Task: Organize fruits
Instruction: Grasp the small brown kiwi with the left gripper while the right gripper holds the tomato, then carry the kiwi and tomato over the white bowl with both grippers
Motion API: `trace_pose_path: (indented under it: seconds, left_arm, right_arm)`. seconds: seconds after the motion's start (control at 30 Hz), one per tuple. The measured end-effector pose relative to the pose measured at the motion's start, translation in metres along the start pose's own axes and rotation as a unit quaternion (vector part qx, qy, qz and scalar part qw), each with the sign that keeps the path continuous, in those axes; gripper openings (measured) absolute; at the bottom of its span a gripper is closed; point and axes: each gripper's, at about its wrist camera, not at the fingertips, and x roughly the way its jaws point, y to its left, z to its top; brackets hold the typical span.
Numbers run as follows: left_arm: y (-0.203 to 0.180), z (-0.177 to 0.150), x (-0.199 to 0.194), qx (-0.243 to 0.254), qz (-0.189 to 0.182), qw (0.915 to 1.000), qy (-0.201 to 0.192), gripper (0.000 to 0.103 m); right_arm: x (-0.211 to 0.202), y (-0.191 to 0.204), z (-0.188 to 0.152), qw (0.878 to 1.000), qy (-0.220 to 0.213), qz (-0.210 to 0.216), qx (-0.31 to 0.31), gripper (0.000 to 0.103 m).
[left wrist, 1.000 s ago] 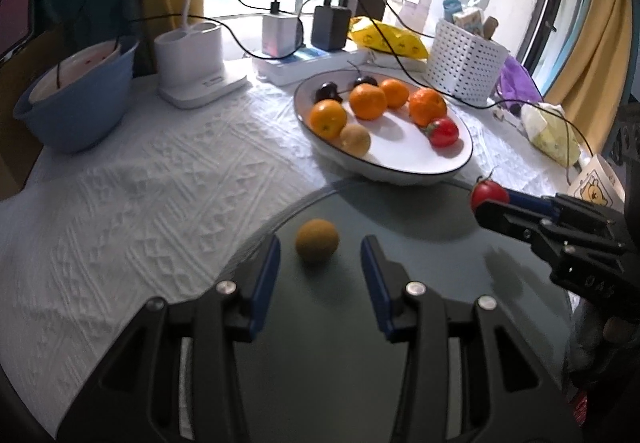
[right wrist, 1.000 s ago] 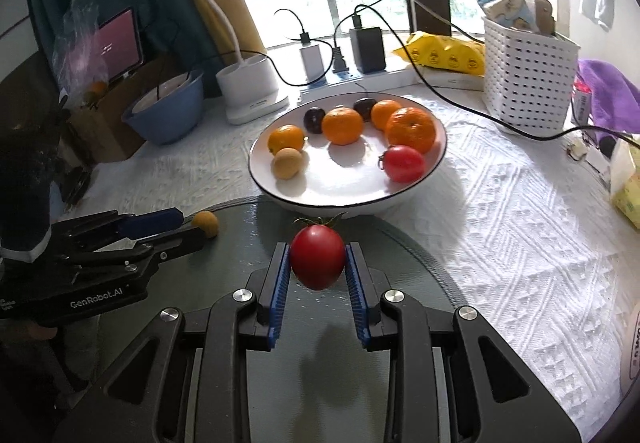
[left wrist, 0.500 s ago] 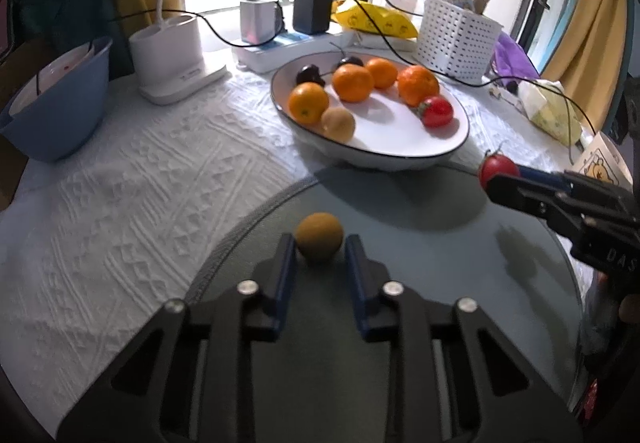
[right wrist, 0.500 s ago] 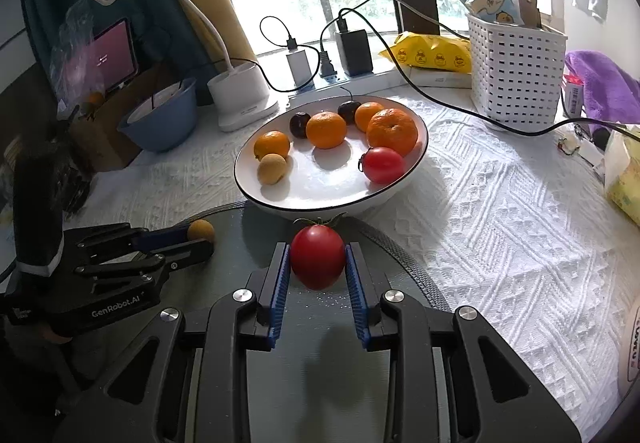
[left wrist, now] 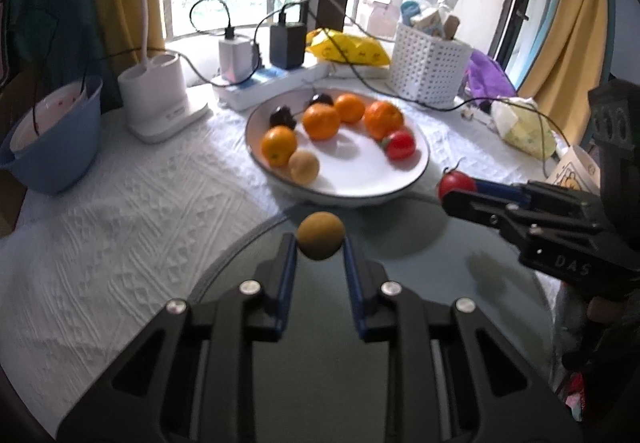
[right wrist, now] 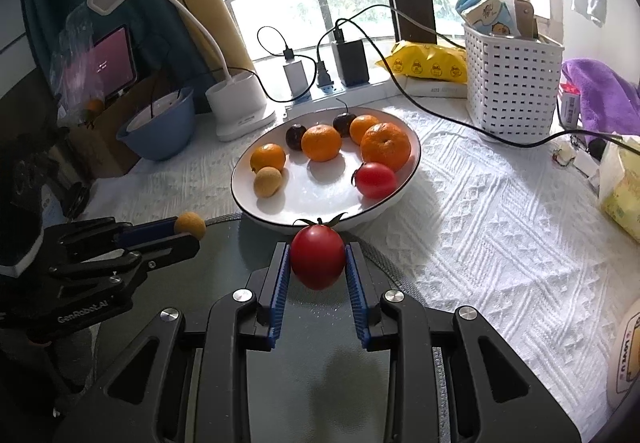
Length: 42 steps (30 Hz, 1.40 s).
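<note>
My left gripper (left wrist: 320,243) is shut on a small brown round fruit (left wrist: 320,235) and holds it above the dark glass disc, just short of the white fruit bowl (left wrist: 420,171). My right gripper (right wrist: 317,257) is shut on a red tomato (right wrist: 317,255) at the bowl's (right wrist: 408,183) near rim. The bowl holds several oranges, two dark plums, a brown fruit and a red tomato. The right gripper with its tomato (left wrist: 456,183) shows at the right of the left wrist view; the left gripper with its fruit (right wrist: 189,225) shows at the left of the right wrist view.
A white lace cloth (right wrist: 500,243) covers the table around the dark glass disc (left wrist: 400,343). Behind the bowl are a lamp base (left wrist: 160,99), a power strip with chargers and cables (left wrist: 260,79), a white basket (right wrist: 512,83) and a blue bowl (left wrist: 52,139).
My left gripper closed on the brown fruit and lifted it off the disc toward the bowl. My right gripper carried the tomato closer to the bowl's rim.
</note>
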Motion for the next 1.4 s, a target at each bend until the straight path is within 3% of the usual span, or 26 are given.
trace_pose_path:
  seconds: [0.33, 1.4]
  left_arm:
    - [-0.01, 0.021, -0.001, 0.013, -0.021, 0.9995, -0.02, 0.025]
    - [0.01, 0.064, 0.07, -0.008, -0.034, 0.9994, 0.007, 0.025]
  right_arm:
    - [-0.003, -0.008, 0.013, 1.0, -0.009, -0.003, 0.002, 0.03]
    - [0.05, -0.019, 0.047, 1.0, 0.005, 0.026, -0.008, 0.03]
